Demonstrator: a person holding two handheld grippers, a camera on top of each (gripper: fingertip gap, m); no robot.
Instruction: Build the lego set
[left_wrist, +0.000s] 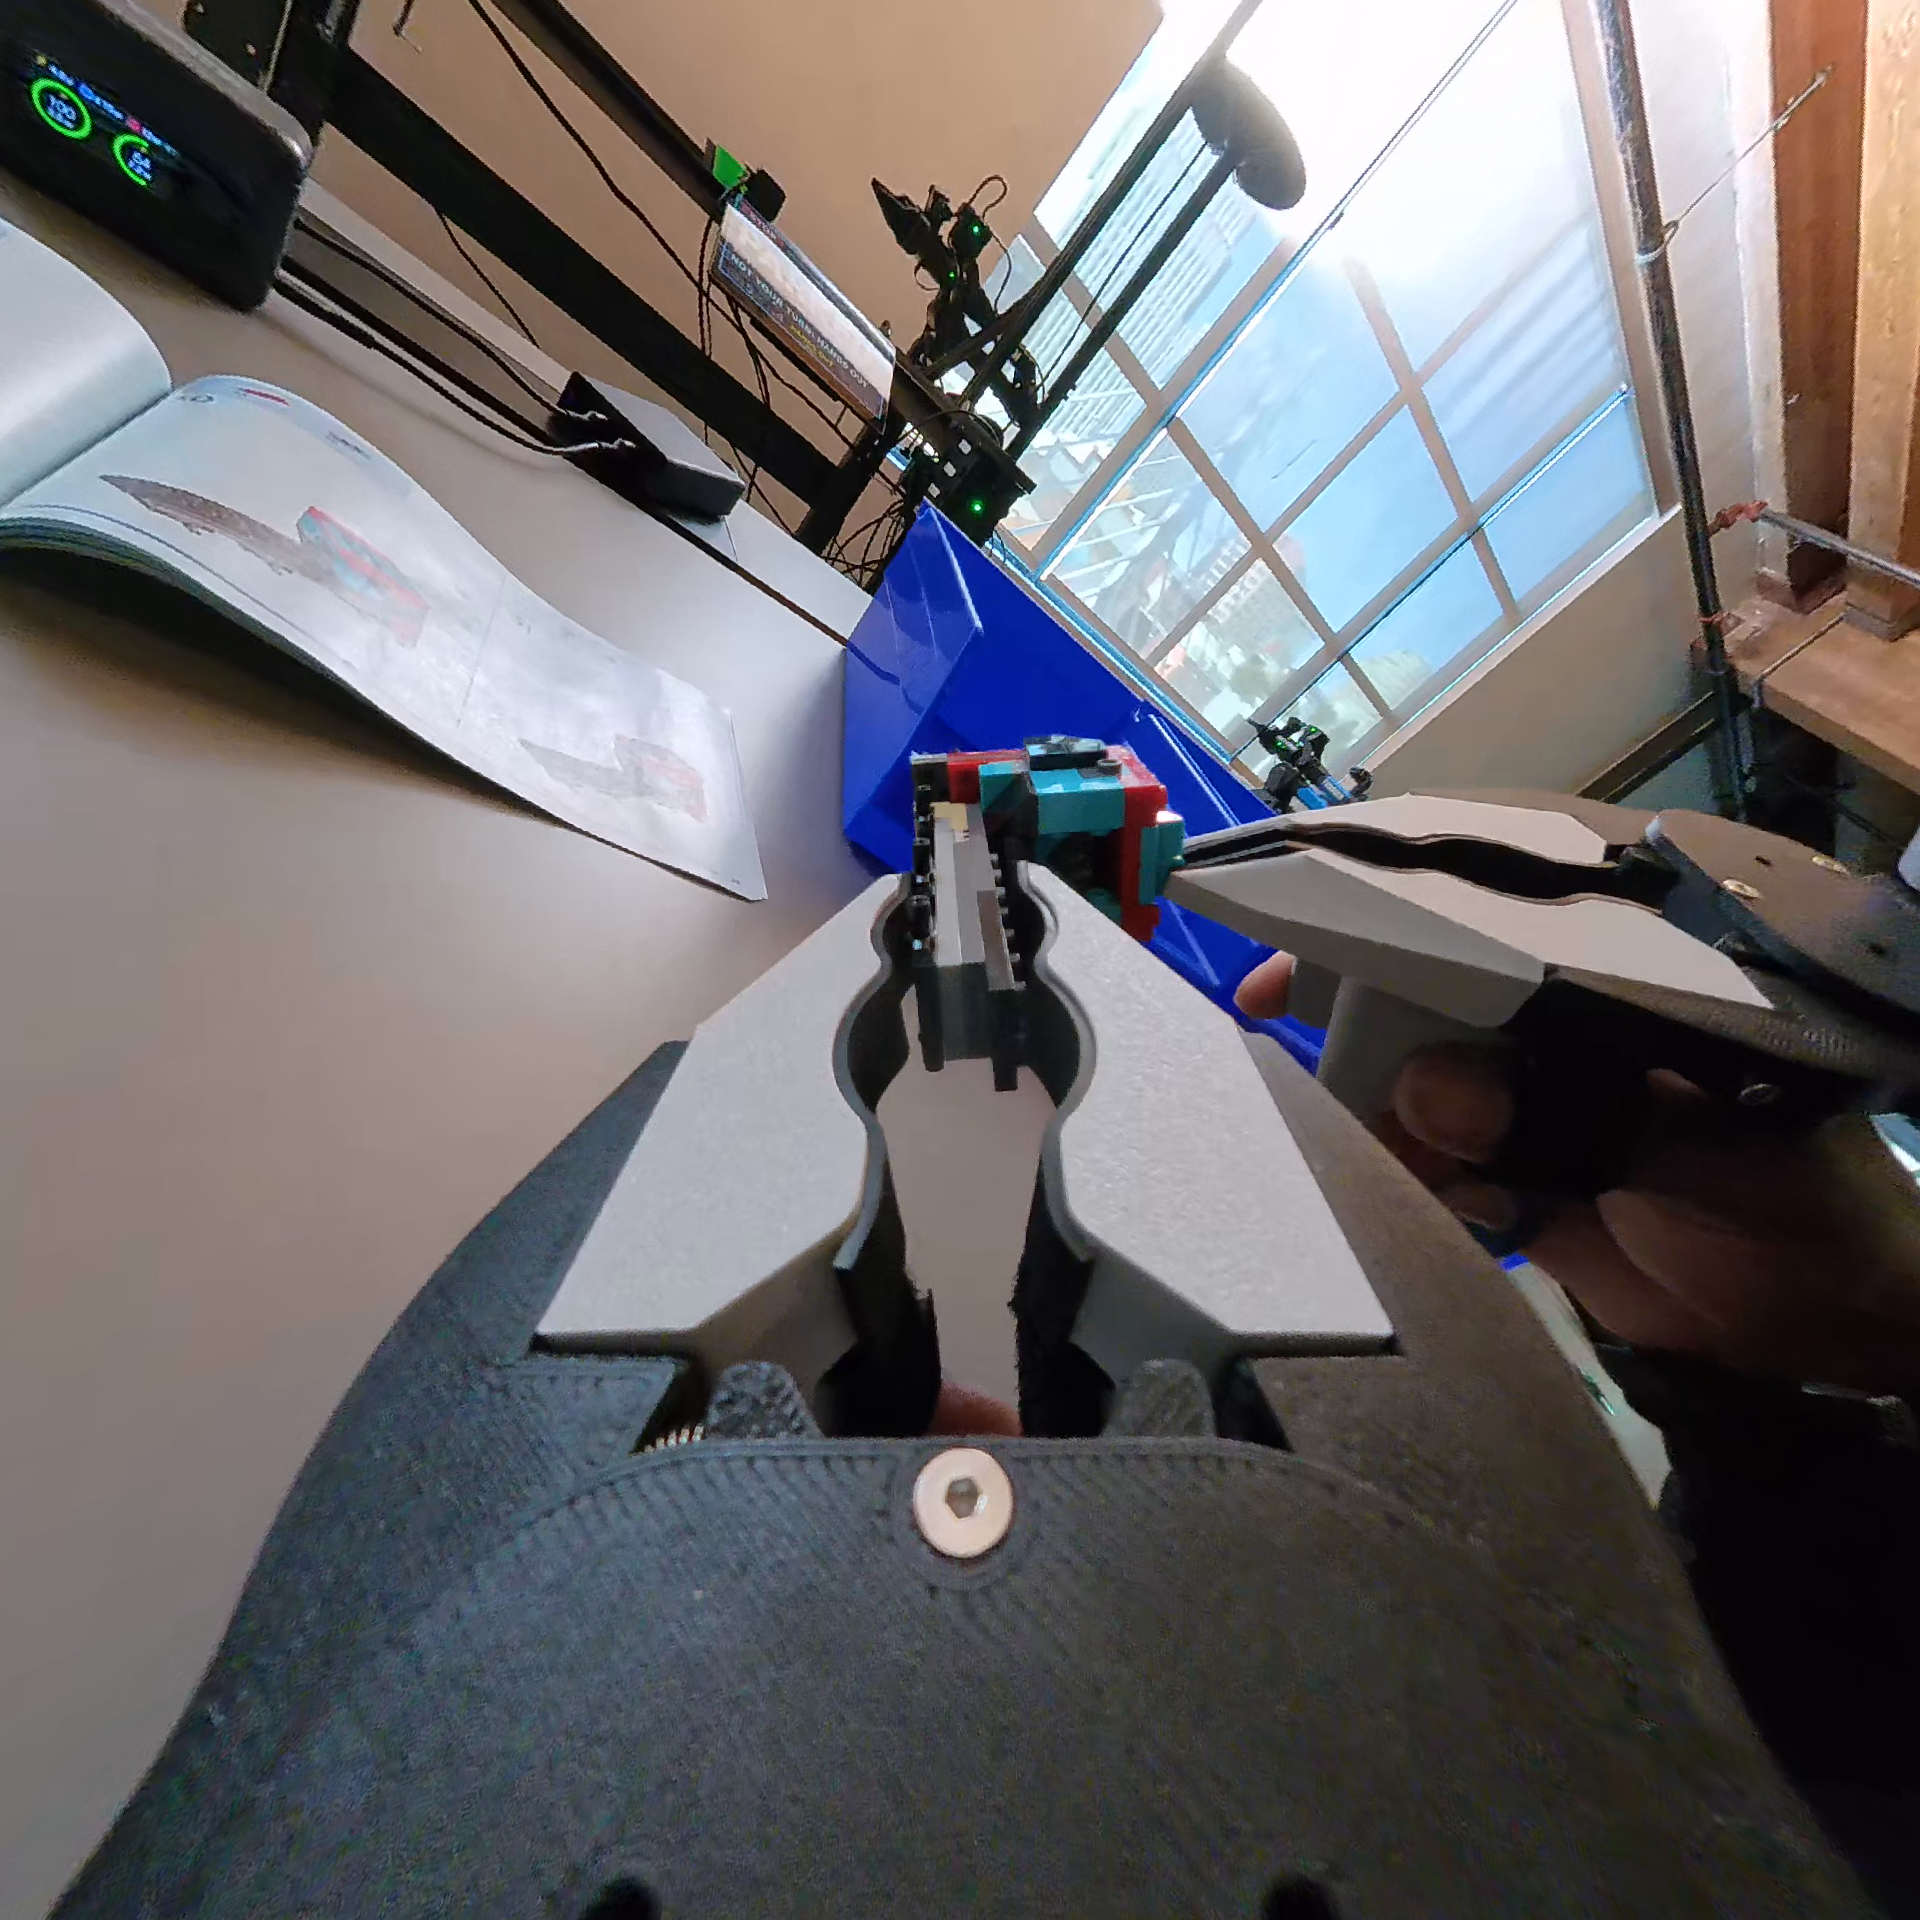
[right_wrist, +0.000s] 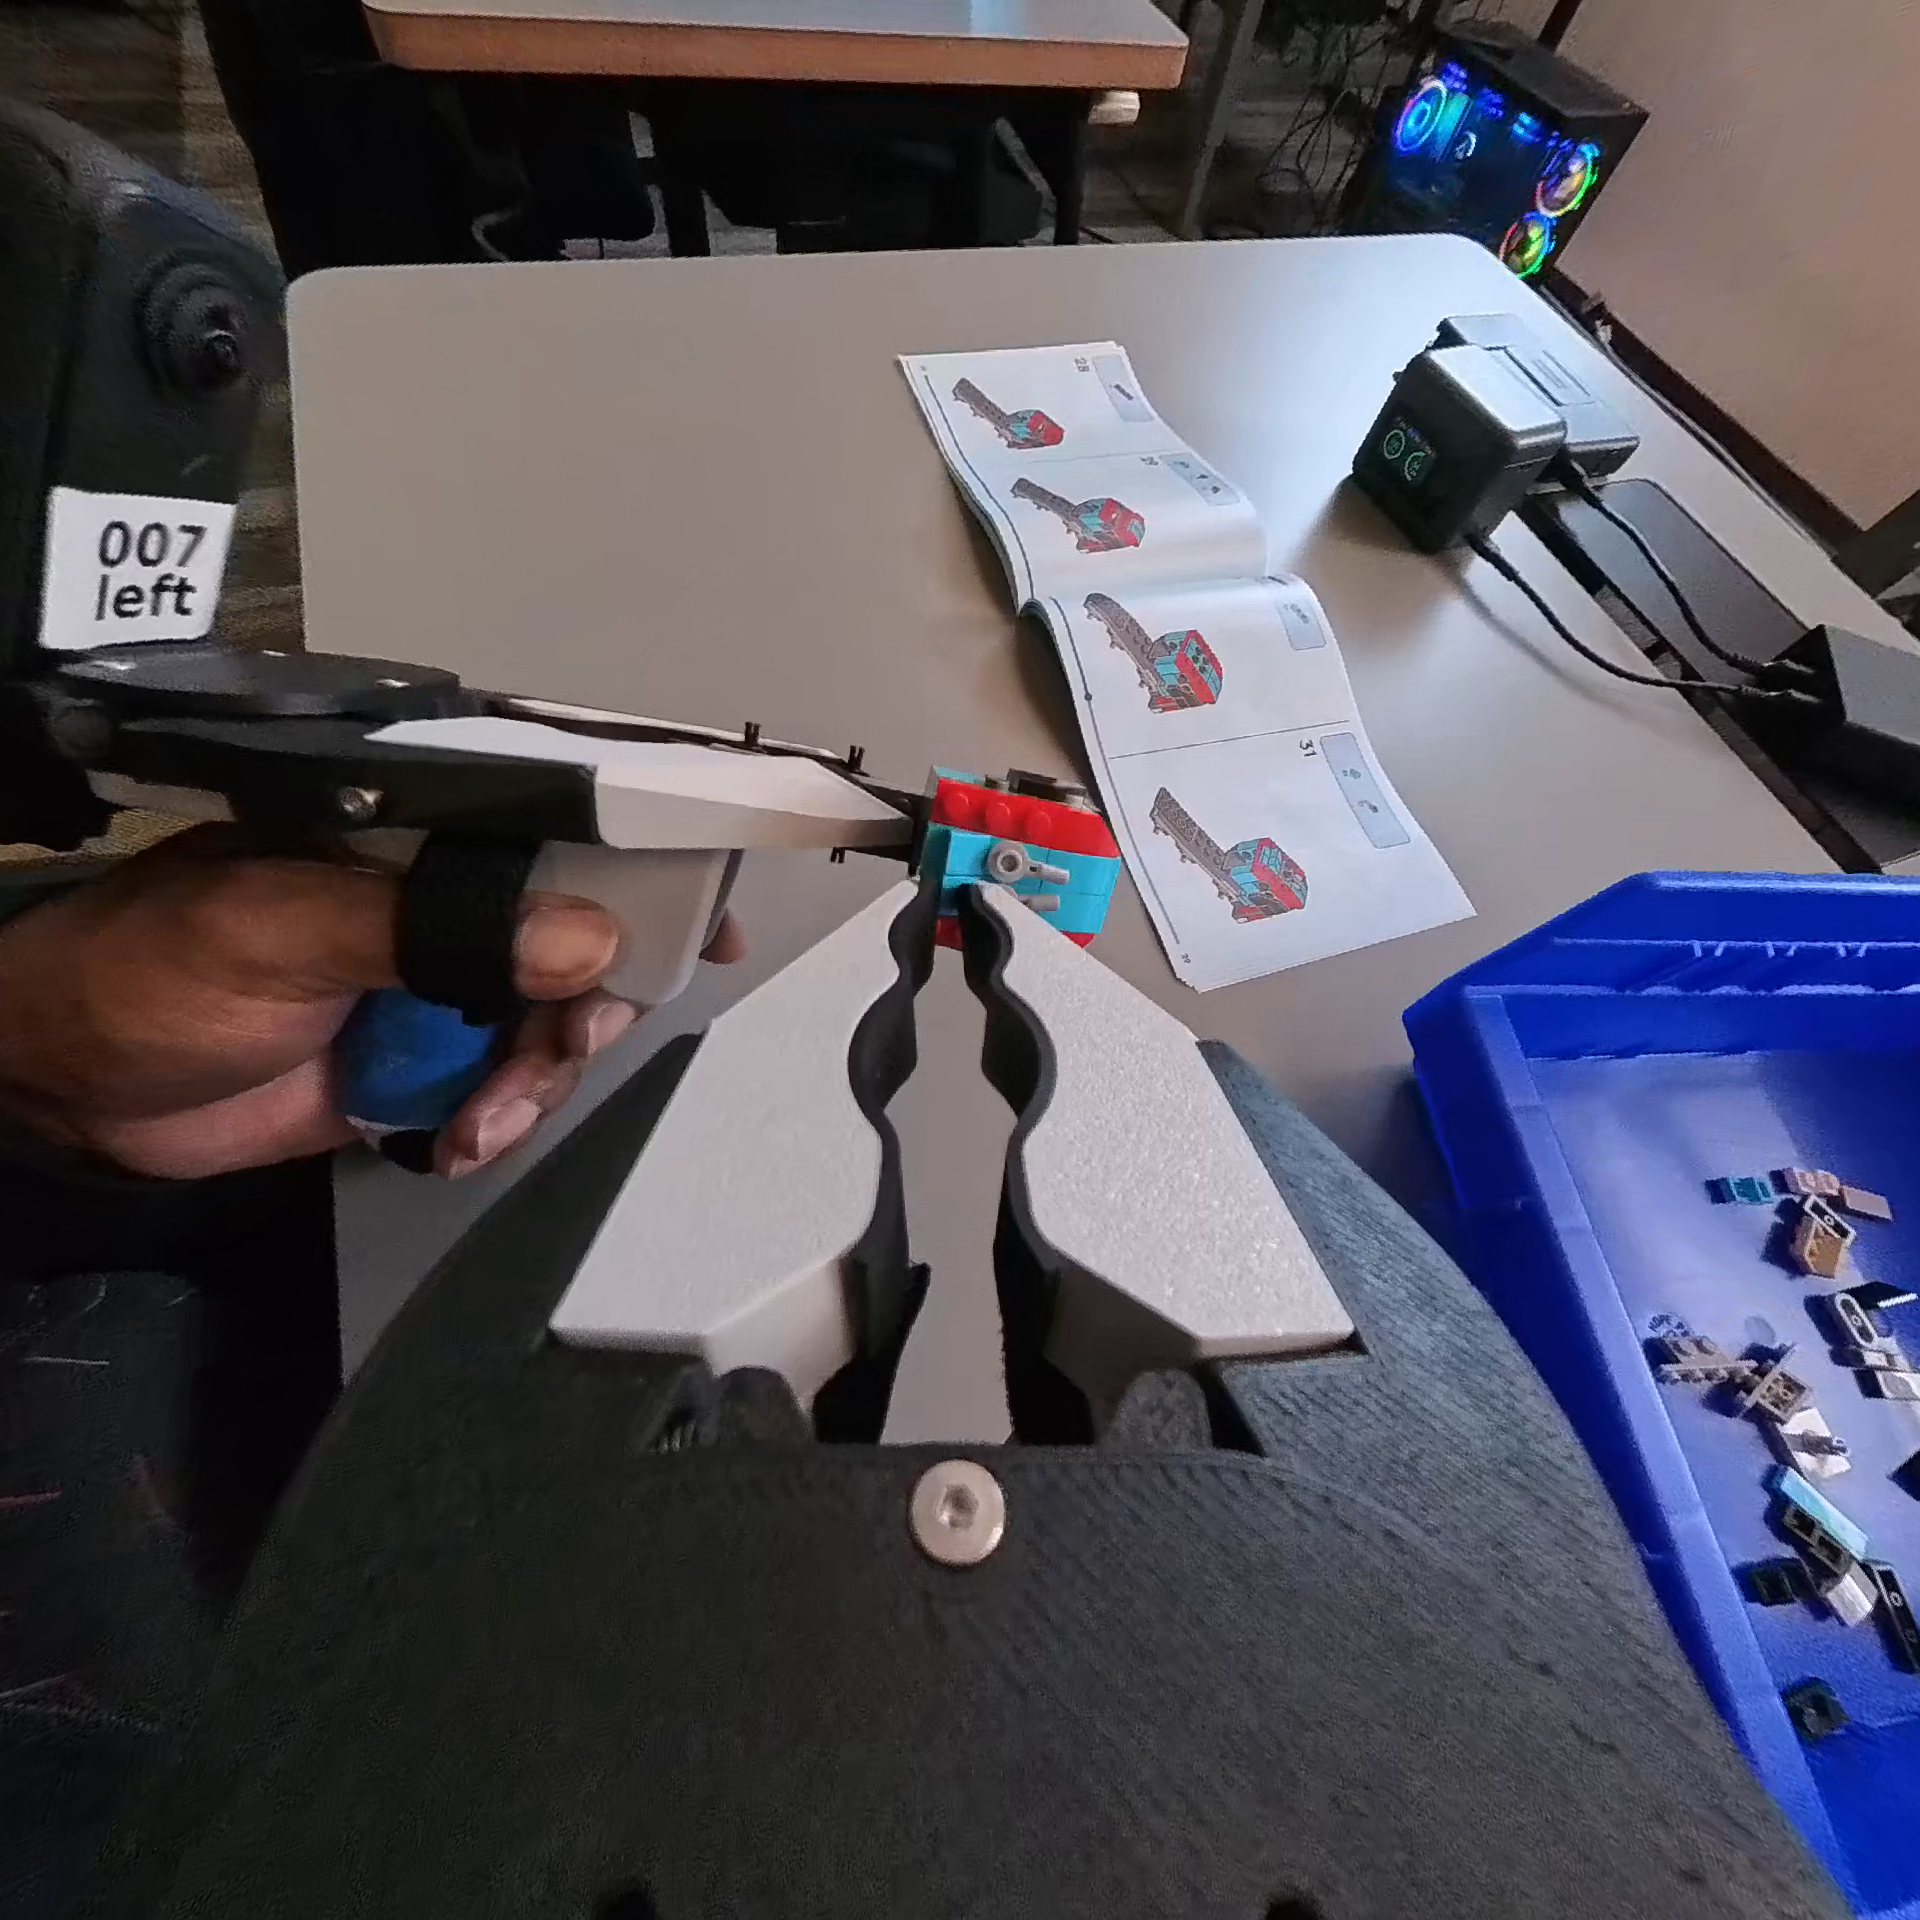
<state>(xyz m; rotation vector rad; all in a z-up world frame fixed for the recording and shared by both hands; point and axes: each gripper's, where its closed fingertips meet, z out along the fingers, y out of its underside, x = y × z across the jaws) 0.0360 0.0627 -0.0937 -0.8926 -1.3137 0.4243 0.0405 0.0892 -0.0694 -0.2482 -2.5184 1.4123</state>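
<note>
A partly built lego model has a red and teal cab (right_wrist: 1023, 842) on a long grey and black frame (left_wrist: 971, 956). My left gripper (left_wrist: 966, 883) is shut on the frame and holds the model in the air above the table; it also shows in the right wrist view (right_wrist: 894, 816), coming in from the left. My right gripper (right_wrist: 948, 896) has its tips closed on the cab's lower edge. In the left wrist view it (left_wrist: 1179, 868) reaches the cab (left_wrist: 1070, 821) from the right.
An open instruction booklet (right_wrist: 1195, 644) lies on the grey table (right_wrist: 623, 468) beyond the model. A blue bin (right_wrist: 1507, 1039) with several loose pieces (right_wrist: 1808, 1351) stands at the right. A black device (right_wrist: 1455, 457) with cables sits at the far right. The black device (right_wrist: 1455, 457) is about 35 centimeters from my left fingertips. Seen from the left wrist view (left_wrist: 204, 157) as well.
</note>
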